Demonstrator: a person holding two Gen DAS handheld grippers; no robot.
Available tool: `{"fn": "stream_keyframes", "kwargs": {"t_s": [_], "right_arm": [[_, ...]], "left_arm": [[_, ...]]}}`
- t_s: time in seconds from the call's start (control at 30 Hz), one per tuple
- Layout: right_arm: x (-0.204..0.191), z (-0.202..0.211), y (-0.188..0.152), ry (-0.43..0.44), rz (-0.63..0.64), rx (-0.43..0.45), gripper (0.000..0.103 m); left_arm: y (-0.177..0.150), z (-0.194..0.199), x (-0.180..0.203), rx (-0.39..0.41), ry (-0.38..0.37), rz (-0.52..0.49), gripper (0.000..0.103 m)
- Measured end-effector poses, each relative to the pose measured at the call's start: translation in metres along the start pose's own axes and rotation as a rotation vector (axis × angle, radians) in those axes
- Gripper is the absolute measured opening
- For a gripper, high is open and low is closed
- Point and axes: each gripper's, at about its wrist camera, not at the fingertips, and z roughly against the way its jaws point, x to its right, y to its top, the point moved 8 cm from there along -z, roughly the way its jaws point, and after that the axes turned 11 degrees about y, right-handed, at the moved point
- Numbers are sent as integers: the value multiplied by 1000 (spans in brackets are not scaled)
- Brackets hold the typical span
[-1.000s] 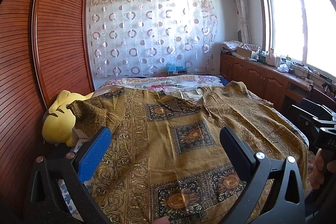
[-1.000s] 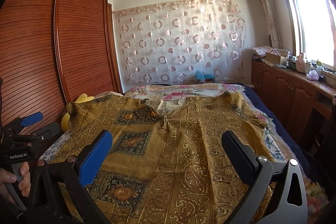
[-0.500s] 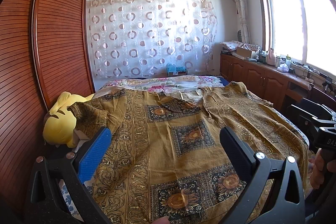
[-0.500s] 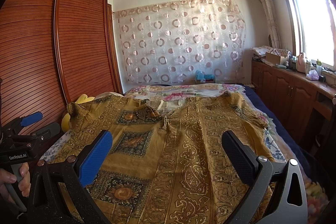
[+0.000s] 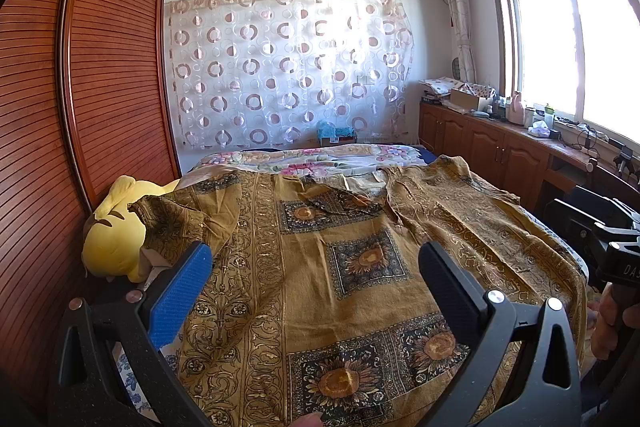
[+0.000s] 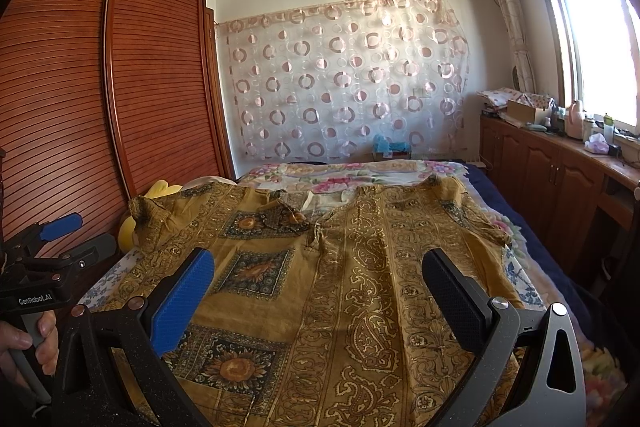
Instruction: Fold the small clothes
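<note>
A mustard-brown patterned garment [image 5: 340, 267] with sunflower squares and paisley bands lies spread flat, front up, across the bed; it also shows in the right wrist view [image 6: 360, 267]. Its neck opening points toward the far curtain. My left gripper [image 5: 314, 273] is open and empty, held above the garment's lower left part. My right gripper [image 6: 318, 277] is open and empty, held above the garment's lower right part. In the right wrist view the left gripper's body [image 6: 40, 267] shows at the left edge, held by a hand.
A yellow plush toy [image 5: 112, 239] lies at the bed's left side by the louvred wooden wardrobe [image 5: 60, 107]. A floral bedspread [image 5: 320, 159] lies beyond the garment. Wooden cabinets [image 6: 560, 179] with clutter line the right wall under the window.
</note>
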Motion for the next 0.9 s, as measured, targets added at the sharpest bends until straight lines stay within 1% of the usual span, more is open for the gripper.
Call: {"fn": "stream_keyframes", "kwargs": {"t_s": [0.23, 0.4, 0.47, 0.6, 0.73, 0.8, 0.9], "right_arm": [[-1, -3, -1, 5, -2, -6, 103], [-5, -14, -3, 10, 2, -26, 103], [-5, -18, -5, 20, 0, -31, 103], [-10, -40, -11, 76, -11, -68, 103], [-12, -57, -13, 87, 6, -92, 103], [-14, -62, -10, 91, 27, -89, 103], [-16, -74, -5, 93, 67, -78, 103]], "left_arm": [[0, 2, 1, -4, -1, 3, 103], [-6, -3, -2, -31, 12, -4, 103], [-9, -10, -8, -46, 18, -5, 103], [-23, -33, -27, -85, 19, 6, 103], [-31, -50, -46, -110, 30, -8, 103], [-37, -58, -54, -119, 50, -25, 103], [-39, -70, -67, -135, 50, -19, 103]]}}
